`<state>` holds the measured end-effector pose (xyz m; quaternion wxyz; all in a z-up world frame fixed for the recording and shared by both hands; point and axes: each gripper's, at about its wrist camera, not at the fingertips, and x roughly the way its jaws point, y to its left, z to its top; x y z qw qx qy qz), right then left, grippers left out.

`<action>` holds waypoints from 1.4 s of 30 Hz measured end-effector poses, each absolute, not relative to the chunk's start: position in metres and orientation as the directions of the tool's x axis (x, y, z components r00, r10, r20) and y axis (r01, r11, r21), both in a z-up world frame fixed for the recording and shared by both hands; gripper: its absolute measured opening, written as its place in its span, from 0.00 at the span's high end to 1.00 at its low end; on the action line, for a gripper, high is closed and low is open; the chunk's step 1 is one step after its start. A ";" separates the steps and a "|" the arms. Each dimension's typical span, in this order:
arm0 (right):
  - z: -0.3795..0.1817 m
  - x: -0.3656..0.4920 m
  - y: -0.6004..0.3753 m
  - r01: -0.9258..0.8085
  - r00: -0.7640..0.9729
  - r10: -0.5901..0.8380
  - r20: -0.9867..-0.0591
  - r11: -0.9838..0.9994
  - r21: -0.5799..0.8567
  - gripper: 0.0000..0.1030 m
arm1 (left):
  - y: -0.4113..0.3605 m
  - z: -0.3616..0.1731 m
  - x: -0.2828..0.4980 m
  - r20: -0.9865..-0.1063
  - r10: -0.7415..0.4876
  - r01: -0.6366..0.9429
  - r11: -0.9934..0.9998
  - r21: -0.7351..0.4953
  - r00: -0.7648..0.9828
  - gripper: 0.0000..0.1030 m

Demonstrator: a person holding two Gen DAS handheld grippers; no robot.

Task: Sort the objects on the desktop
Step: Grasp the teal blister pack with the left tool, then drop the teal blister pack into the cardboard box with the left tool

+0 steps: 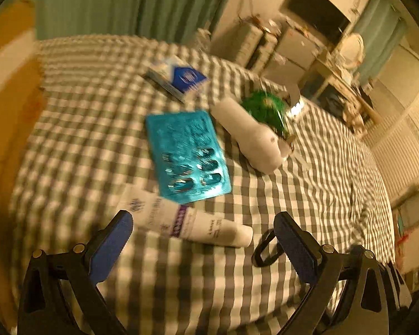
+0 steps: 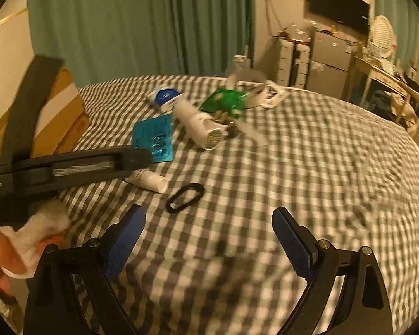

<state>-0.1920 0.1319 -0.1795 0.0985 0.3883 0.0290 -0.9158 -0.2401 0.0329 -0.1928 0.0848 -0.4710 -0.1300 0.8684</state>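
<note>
On the checked cloth lie a white tube (image 1: 198,223) (image 2: 149,181), a teal blister pack (image 1: 185,153) (image 2: 155,136), a white bottle on its side (image 1: 248,136) (image 2: 201,124), a green packet (image 1: 268,110) (image 2: 225,102), a blue-and-white box (image 1: 178,76) (image 2: 164,96) and a black loop (image 1: 264,247) (image 2: 185,194). My left gripper (image 1: 204,243) is open just above the tube; its body (image 2: 69,167) shows at the left of the right wrist view. My right gripper (image 2: 209,237) is open and empty, just short of the black loop.
A cardboard box (image 2: 58,117) stands at the table's left edge. White tape and paper scraps (image 2: 265,92) lie behind the green packet. Green curtains (image 2: 139,22) hang behind the table; a fridge (image 2: 326,61) and a desk (image 2: 385,78) stand at the far right.
</note>
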 end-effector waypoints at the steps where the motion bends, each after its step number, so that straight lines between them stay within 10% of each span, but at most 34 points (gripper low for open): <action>1: -0.184 -0.197 0.127 0.212 -0.675 -0.163 -0.720 -0.977 0.022 0.10 | 0.035 -0.196 -0.244 -0.800 0.271 -0.038 -0.954 -0.298 -0.534 0.00; 10: -0.229 -0.230 0.101 0.268 -0.617 -0.155 -0.772 -0.963 -0.022 0.31 | 0.020 -0.202 -0.253 -0.828 0.145 -0.066 -0.989 -0.130 -0.542 0.39; 17: -0.217 -0.225 0.138 0.180 -0.628 -0.166 -0.760 -0.981 0.066 0.96 | 0.016 -0.191 -0.233 -0.810 0.231 -0.122 -0.973 -0.196 -0.539 0.26; 30: -0.205 -0.219 0.156 0.137 -0.640 -0.162 -0.751 -0.986 0.096 0.97 | 0.038 -0.202 -0.285 -0.819 0.137 0.080 -0.973 -0.217 -0.557 0.16; 34: -0.207 -0.220 0.163 0.131 -0.632 -0.171 -0.756 -0.985 0.113 0.97 | 0.049 -0.204 -0.293 -0.814 0.076 0.044 -0.991 -0.124 -0.575 0.32; 42: -0.184 -0.209 0.161 0.160 -0.658 -0.178 -0.732 -0.983 0.095 0.97 | 0.029 -0.178 -0.251 -0.794 0.184 -0.004 -0.975 -0.223 -0.579 0.33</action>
